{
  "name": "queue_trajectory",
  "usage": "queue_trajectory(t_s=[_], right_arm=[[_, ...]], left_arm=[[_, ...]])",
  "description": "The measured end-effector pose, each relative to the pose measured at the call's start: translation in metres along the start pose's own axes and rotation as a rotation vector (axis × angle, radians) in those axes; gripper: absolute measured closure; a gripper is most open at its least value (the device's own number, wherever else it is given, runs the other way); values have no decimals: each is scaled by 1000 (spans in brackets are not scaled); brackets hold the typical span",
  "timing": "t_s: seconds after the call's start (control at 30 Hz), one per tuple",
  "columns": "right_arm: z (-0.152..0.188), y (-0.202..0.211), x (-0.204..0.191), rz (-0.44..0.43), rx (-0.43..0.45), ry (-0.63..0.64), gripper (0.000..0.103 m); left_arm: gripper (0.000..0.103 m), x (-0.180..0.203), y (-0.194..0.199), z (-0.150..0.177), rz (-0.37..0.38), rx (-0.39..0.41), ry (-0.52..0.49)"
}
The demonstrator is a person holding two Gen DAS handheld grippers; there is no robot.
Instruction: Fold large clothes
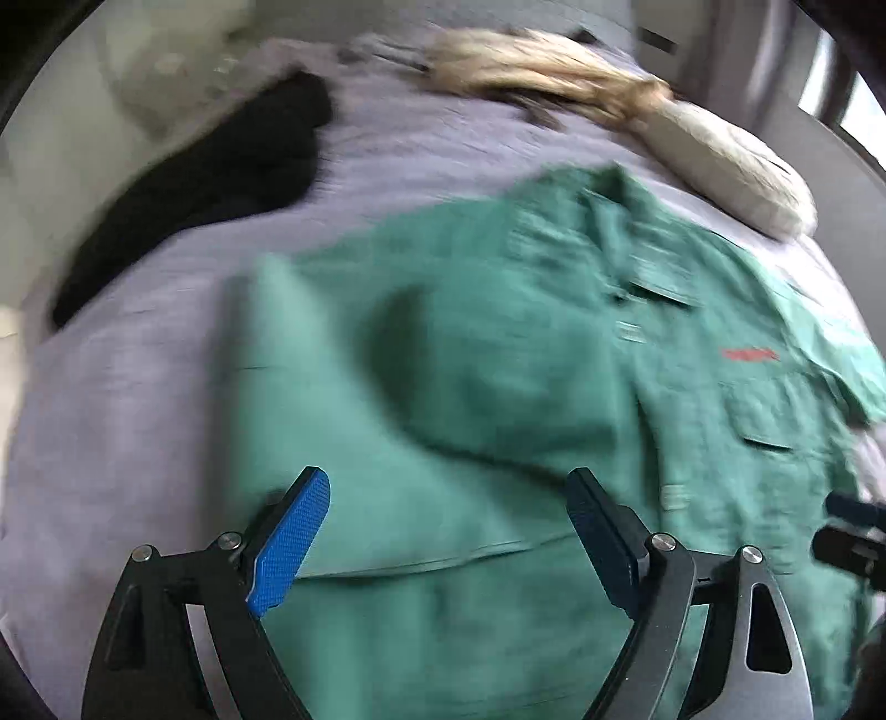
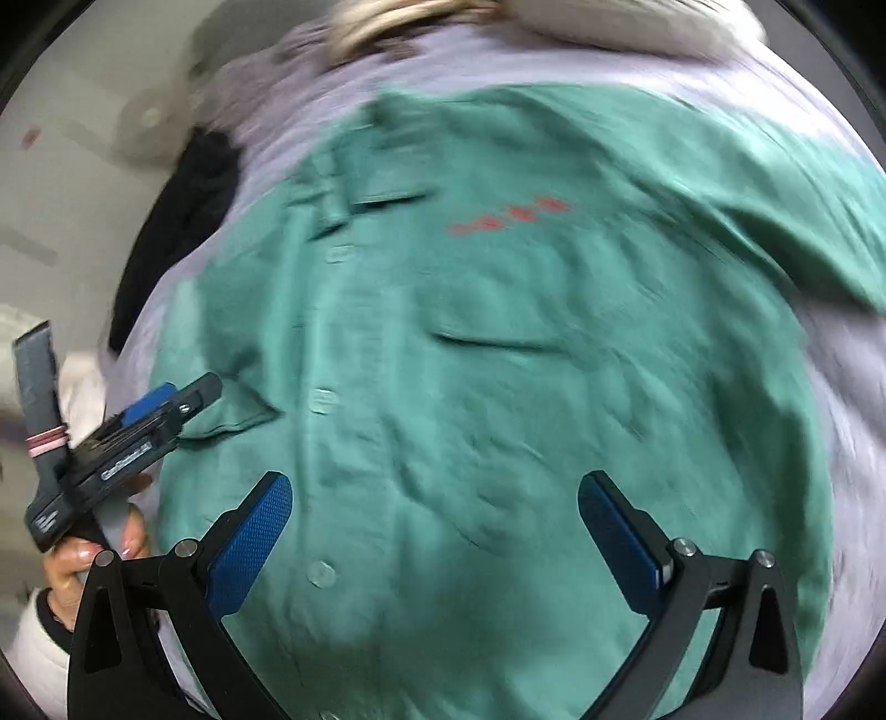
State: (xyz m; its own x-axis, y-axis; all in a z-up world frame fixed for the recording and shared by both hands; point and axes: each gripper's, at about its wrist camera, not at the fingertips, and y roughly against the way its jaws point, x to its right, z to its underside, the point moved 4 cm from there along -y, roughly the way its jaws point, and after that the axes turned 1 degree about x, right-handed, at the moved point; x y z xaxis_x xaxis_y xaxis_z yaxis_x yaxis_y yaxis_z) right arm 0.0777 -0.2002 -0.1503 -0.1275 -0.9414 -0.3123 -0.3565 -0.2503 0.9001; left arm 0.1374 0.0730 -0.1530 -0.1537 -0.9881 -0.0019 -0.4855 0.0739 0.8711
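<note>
A green button-up shirt (image 1: 526,332) (image 2: 498,360) with red chest lettering lies front up on a lavender bed sheet (image 1: 111,415) (image 2: 853,387). One sleeve (image 1: 299,343) lies folded in over its body. My left gripper (image 1: 447,482) hangs open just above the shirt's lower left part, with nothing between its blue pads. My right gripper (image 2: 437,487) is open too, over the shirt's lower front by the button placket, also holding nothing. In the right wrist view the left gripper (image 2: 166,410) shows at the shirt's left edge, held by a person's hand (image 2: 83,554).
A black garment (image 1: 221,183) (image 2: 183,221) lies at the sheet's far left edge. A cream fluffy garment (image 1: 554,66) (image 2: 415,16) and a pale bundle (image 1: 736,171) lie beyond the collar. The bed's edge and pale floor (image 2: 83,194) are to the left.
</note>
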Motion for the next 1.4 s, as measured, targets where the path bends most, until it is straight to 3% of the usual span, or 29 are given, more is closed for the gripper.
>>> queue_trajectory(t_s=[0.03,0.17,0.43,0.57,0.67,0.7,0.83,0.97,1.03,1.1,1.17,1.3,1.4], right_arm=[[-2,-2,-8,1,3,30,0],[-28,-28,-70,66,12,253,0],[-46,-99,-180,230,95,644,0],[-44,-139,-181,449,122,739,4],[-56,-123,-164,354,158,626,91],[-62,-111,-154,329,170,569,92],[-95,-53,-90,90,240,223,92],[-102,-32,-8,-23,240,-61,91],[-94,-46,27,-136,154,-213,83],[-81,-57,55,-168,102,-343,41],[-72,-52,66,-280,146,-431,24],[-61,-43,78,-325,177,-565,22],[-57,-37,83,-313,194,-609,22]], left_arm=[[15,-18,2,4,-66,10,16],[15,-63,-5,19,-186,-22,56],[15,-73,-17,66,-222,-78,12],[15,-73,-24,61,-223,-67,34],[15,-82,-29,46,-237,-31,85],[15,-85,-29,43,-243,-24,95],[15,-91,-27,38,-252,-2,113],[15,-92,-29,39,-269,-2,88],[15,-93,-32,38,-275,-13,111],[15,-95,-31,39,-267,-17,143],[15,-97,-28,40,-250,-12,169],[15,-95,-19,53,-212,-70,104],[15,-94,3,63,-152,-86,23]])
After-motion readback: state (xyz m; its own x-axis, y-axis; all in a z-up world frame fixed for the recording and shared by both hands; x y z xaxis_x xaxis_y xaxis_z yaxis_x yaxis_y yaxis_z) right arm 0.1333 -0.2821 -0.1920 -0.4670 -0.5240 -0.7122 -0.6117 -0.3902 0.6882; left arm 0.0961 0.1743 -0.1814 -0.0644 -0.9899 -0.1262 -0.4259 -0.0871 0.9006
